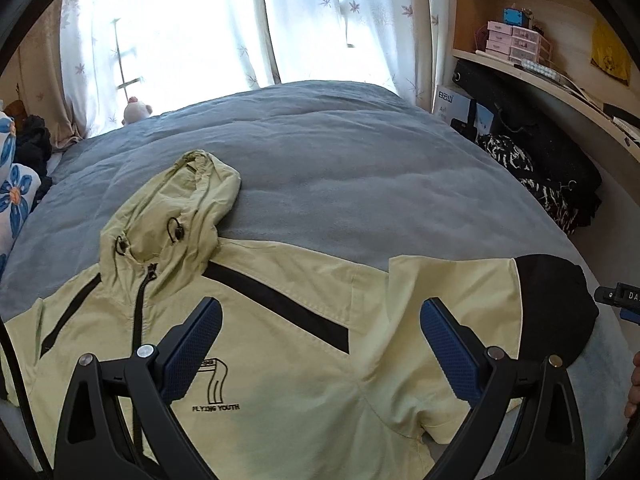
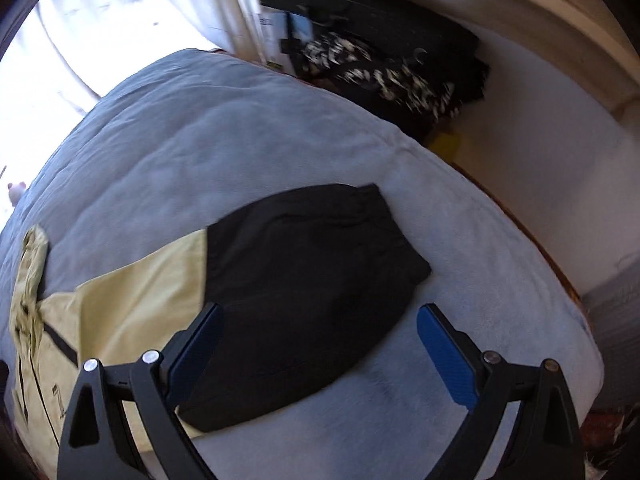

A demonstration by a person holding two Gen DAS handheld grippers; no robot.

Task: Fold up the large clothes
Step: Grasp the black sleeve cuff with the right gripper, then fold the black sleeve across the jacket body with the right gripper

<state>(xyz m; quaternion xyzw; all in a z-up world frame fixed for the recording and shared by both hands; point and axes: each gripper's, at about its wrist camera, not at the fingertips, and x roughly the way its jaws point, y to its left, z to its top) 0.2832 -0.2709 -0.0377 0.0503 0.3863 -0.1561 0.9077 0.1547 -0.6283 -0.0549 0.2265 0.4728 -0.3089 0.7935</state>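
Observation:
A pale yellow-green hooded jacket [image 1: 288,360] with black stripes and a black zipper lies face up on the grey bed cover [image 1: 340,168]. Its hood [image 1: 192,200] points toward the window. One sleeve runs right and ends in a black lower part [image 1: 556,308], which the right wrist view shows as a black sleeve [image 2: 304,280] lying flat. My left gripper [image 1: 320,348] hovers open above the jacket's chest, nothing between its blue pads. My right gripper [image 2: 318,354] stands open above the black sleeve, its fingers apart and holding nothing.
Sheer curtains [image 1: 240,20] cover a bright window behind the bed. A curved shelf with small boxes [image 1: 516,42] stands at the right. Dark and patterned clothes [image 2: 392,76] are piled beside the bed. A flowered pillow [image 1: 12,192] lies at the left. The bed's right edge [image 2: 532,240] drops to the floor.

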